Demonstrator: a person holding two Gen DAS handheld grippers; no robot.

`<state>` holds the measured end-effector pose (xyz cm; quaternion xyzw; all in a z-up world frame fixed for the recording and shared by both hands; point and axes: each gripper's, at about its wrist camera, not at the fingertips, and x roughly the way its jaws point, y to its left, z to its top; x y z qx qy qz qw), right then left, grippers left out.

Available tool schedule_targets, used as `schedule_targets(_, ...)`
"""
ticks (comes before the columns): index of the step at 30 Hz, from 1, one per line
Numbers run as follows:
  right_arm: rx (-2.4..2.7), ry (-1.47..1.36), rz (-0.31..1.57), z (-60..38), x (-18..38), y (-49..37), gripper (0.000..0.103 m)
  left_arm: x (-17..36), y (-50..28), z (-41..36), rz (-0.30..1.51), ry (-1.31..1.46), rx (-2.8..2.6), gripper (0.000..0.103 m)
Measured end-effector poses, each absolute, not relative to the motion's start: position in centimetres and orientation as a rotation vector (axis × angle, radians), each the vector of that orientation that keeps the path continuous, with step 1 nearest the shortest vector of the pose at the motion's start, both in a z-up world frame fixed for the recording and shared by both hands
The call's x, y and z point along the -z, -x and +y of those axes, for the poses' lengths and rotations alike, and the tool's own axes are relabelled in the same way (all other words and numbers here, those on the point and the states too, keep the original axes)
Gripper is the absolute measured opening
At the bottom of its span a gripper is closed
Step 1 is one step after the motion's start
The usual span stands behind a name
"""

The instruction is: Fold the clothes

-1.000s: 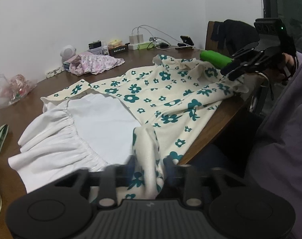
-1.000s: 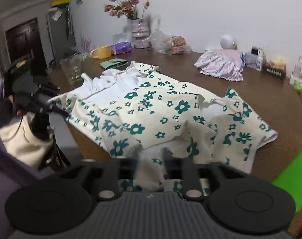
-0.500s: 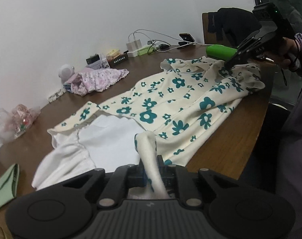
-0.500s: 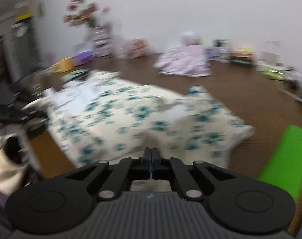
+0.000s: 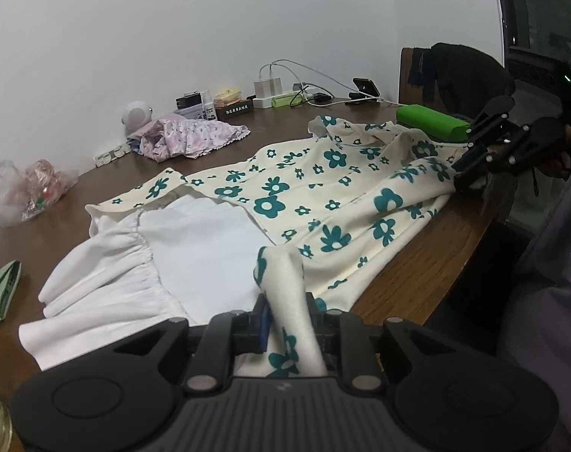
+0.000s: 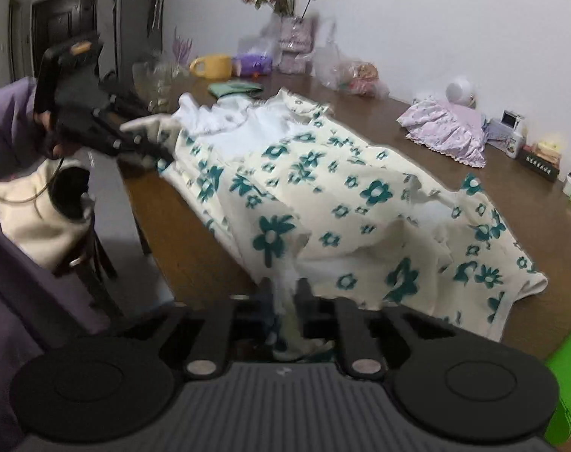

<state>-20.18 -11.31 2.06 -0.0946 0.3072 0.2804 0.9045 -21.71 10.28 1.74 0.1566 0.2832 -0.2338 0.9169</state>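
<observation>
Floral dress (image 5: 323, 196), cream with teal flowers and a white ruffled skirt part (image 5: 142, 263), lies spread across the brown wooden table (image 5: 417, 275) along its near edge. In the left wrist view the left gripper (image 5: 285, 324) sits at 6 o'clock with its jaws closed on a bunched fold of the dress fabric, which rises in a narrow ridge between the fingers. At 3 o'clock in the same view the right gripper (image 5: 470, 173) pinches the other end of the dress near the table's edge, just beside a bright green roll (image 5: 432, 124).

In the right wrist view the right gripper (image 6: 285, 301) is at 6 o'clock, its jaws clamped on a gathered piece of the floral cloth, and the fabric lifts in a peak from there toward the middle of the dress. The left gripper (image 6: 149, 148) shows at 9 o'clock, gripping the skirt end, which hangs a little off the table edge.

Toward 12 o'clock in the right wrist view stand a vase of flowers (image 6: 285, 11) and a yellow mug (image 6: 213, 66); a folded green cloth (image 6: 234, 88) lies just beyond the dress. A pink patterned garment (image 6: 447, 132) lies in a heap at 2 o'clock, well apart from the dress. Chargers and cables (image 5: 285, 86) sit along the wall at 12 o'clock in the left wrist view.
</observation>
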Motion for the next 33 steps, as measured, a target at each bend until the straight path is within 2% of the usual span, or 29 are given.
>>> schedule_targets(6, -0.442, 0.112, 0.599, -13.4, -3.6, 17.5, 0.006, -1.4, 21.8, 10.7, 0.559, -0.301, 0.498, 0.012)
schedule_targets(8, -0.385, 0.140, 0.610, -12.8, -2.8, 16.9, 0.009, -1.4, 21.8, 10.8, 0.556, -0.301, 0.501, 0.012)
schedule_targets(9, -0.356, 0.154, 0.616, -12.5, -2.3, 16.6, 0.014, -1.4, 21.8, 10.8, 0.554, -0.301, 0.503, 0.012)
schedule_targets(10, -0.327, 0.168, 0.621, -12.2, -1.9, 16.4, 0.025, -1.4, 21.8, 10.8, 0.552, -0.301, 0.505, 0.012)
schedule_targets(11, -0.303, 0.184, 0.612, -12.1, -1.7, 16.4, 0.030, -1.3, 21.8, 10.9, 0.551, -0.300, 0.508, 0.014)
schedule_targets(16, -0.266, 0.177, 0.495, -12.4, -2.8, 18.7, 0.038, -1.4, 21.5, 11.4, 0.560, -0.276, 0.517, 0.018)
schedule_targets(20, -0.386, 0.115, 0.427, -13.2, -4.2, 21.1, 0.037, -1.5, 21.5, 11.3, 0.558, -0.283, 0.514, 0.020)
schedule_targets(23, -0.525, 0.042, 0.471, -13.5, -3.9, 21.4, 0.022, -1.4, 21.5, 11.3, 0.557, -0.271, 0.507, 0.020)
schedule_targets(28, -0.666, 0.014, 0.553, -12.4, -2.3, 20.7, 0.021, -1.4, 21.4, 11.2, 0.558, -0.271, 0.499, 0.020)
schedule_targets(33, -0.373, 0.051, 0.564, -13.2, -1.5, 18.1, 0.012, -1.5, 21.4, 11.1, 0.557, -0.271, 0.494, 0.020)
